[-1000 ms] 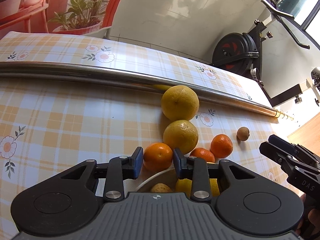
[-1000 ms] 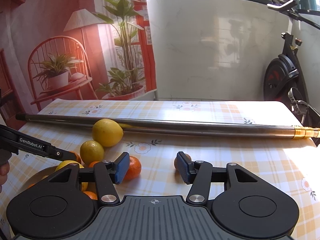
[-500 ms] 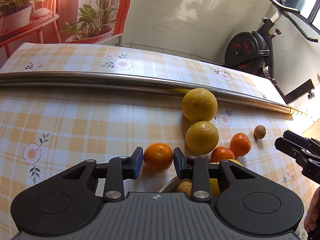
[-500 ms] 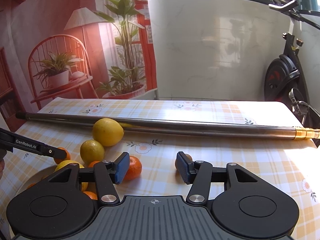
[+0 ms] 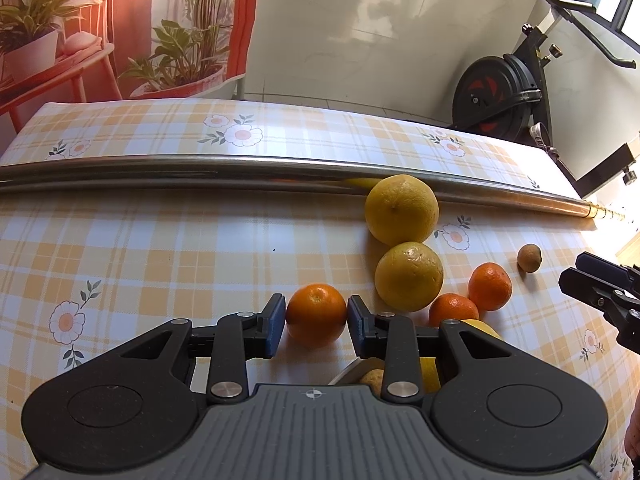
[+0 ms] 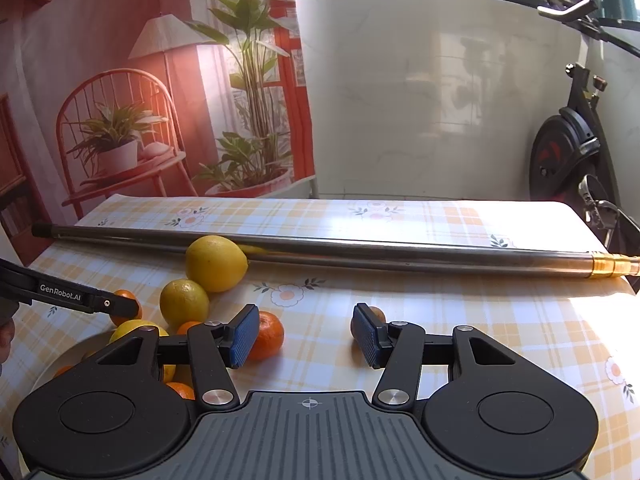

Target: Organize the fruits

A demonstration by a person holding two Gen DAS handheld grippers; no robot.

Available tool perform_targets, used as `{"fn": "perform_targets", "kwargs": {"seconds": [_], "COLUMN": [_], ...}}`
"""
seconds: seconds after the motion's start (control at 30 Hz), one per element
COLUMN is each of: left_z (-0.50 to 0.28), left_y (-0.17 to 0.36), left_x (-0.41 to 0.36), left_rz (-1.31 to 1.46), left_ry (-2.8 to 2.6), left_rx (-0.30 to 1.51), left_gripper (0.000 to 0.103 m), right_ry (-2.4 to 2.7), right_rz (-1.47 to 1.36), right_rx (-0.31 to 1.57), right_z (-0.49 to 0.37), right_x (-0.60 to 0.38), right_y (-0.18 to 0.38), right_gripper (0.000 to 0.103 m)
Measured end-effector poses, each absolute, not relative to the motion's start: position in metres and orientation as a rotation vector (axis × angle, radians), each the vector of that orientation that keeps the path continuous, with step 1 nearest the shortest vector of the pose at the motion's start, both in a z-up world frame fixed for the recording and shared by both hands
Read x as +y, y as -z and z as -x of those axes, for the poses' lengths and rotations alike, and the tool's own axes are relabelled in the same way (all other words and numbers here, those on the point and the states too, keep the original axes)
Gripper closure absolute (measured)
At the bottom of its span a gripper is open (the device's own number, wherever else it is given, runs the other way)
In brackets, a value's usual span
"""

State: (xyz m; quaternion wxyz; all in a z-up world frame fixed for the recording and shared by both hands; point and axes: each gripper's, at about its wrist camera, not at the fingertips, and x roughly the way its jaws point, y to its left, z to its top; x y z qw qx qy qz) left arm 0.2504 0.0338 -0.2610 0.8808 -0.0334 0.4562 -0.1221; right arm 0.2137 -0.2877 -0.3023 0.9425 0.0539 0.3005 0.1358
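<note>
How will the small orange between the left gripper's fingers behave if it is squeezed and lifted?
The orange is round and rests on flat tablecloth, so a nudge would probably roll it. The left gripper brackets its widest part, so closing there should hold. It looks small, likely light.

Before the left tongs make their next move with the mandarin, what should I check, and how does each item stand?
1. Round orange mandarin sits centred between the left tongs: ok.
2. Blue pads pressing its skin: cannot tell; both sit at its sides, contact unclear.
3. Mandarin stands apart from the near yellow grapefruit-like fruit: ok, a gap shows.
4. White plate holding fruit is near: ok, its rim shows just right of the mandarin, mostly hidden.
5. Right tongs out of the way: ok, open and empty, off to the right.
6. Long steel pole clear of the path: ok, it lies far behind.
</note>
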Motion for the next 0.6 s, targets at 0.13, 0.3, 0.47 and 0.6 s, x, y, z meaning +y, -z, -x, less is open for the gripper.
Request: {"fn": "perform_targets", "kwargs": {"seconds": [0.13,0.3,0.47,0.6], "left_z": [-0.2501,-0.2502,-0.2507,-0.2506], "left_y": [0.2610,0.2611,0.2618,0.2618], "left_x": [0.0342,0.0333,0.0317,0.0307], "left_rz": [0.066,0.055,0.046,0.030], "left_ry": [0.256,0.257,0.256,0.258], "left_rx": [0.947,0.942,0.939,0.932], "left_gripper": [0.067,0.067,0.067,0.067], "right_ry": [-0.277,-0.278,-0.277,-0.278], "right_rz": [-0.110,-0.111,-0.111,-0.112], "right_rx": [0.614,0.614,0.614,0.615], "right_z": [-0.2140,-0.2141,-0.2145,-0.2147], "right_x": [-0.2878,-0.2877,-0.2877,-0.2875], "right_y": [0.3024,0.3025,0.3025,0.3025], "right_gripper": [0.054,0.054,0.054,0.054]}}
